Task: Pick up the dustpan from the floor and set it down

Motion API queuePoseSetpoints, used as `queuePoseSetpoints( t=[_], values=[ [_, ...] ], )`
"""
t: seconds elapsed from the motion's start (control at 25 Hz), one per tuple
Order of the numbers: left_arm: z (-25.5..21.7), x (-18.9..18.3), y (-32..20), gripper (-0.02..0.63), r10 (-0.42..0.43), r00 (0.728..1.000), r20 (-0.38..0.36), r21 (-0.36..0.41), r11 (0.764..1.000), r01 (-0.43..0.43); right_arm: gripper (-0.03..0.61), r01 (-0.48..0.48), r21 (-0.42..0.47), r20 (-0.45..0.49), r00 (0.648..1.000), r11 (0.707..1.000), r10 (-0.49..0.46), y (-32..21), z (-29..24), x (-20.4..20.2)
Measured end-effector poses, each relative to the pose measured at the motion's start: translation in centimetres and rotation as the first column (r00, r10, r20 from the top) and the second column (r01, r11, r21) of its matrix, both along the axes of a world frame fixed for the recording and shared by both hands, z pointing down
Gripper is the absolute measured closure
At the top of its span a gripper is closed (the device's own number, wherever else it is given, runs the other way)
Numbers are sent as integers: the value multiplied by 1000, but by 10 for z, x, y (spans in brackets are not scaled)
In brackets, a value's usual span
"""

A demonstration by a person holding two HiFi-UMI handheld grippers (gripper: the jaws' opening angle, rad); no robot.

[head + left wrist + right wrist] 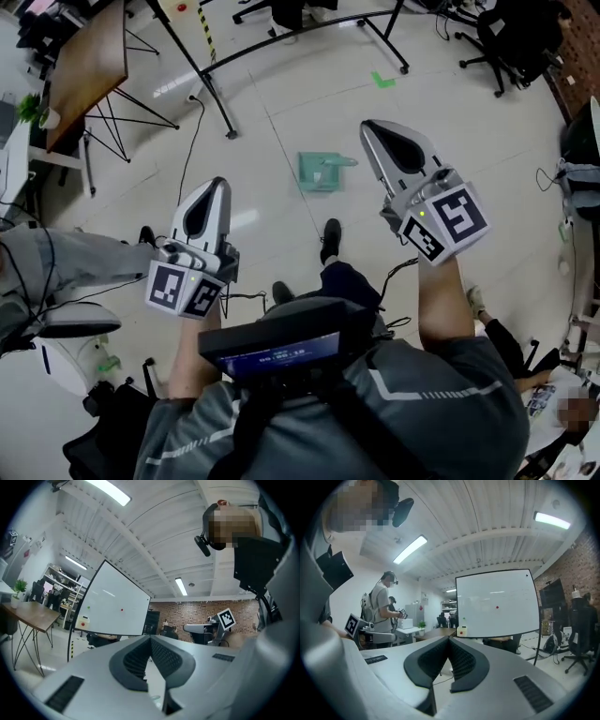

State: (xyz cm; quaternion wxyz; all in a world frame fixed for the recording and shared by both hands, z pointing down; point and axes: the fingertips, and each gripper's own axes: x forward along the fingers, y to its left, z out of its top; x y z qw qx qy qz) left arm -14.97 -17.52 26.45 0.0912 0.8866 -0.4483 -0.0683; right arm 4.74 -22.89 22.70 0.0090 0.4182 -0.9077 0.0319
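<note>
Ahead, dustpan (323, 172) on open floor (281, 122) beyond left gripper (220, 184) and right gripper (371, 127), both closed, empty.

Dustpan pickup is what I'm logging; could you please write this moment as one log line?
dustpan: on floor, untouched | left tool: shut, empty | right tool: shut, empty | pickup: not yet done

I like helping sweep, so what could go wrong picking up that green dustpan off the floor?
The left gripper and right gripper are both shut and empty, well above the dustpan; if they don't open first, they may just shove it away. It seems to lie flat, so jaws might slip off its thin edge. A black cable trails across the floor nearby, a possible trip.
</note>
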Motion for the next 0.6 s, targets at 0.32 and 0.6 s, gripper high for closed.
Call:
queuePoseSetpoints(
  t=[0.32,0.6],
  values=[
    [-7,-85,137,589,85,995,-54,-19,996,-86,563,-52,-8,-13,999,999,52,155,-14,-86],
    [-54,-64,196,589,151,987,-61,32,988,-150,563,-85,36,-43,995,996,87,228,-52,-69]
  ],
)
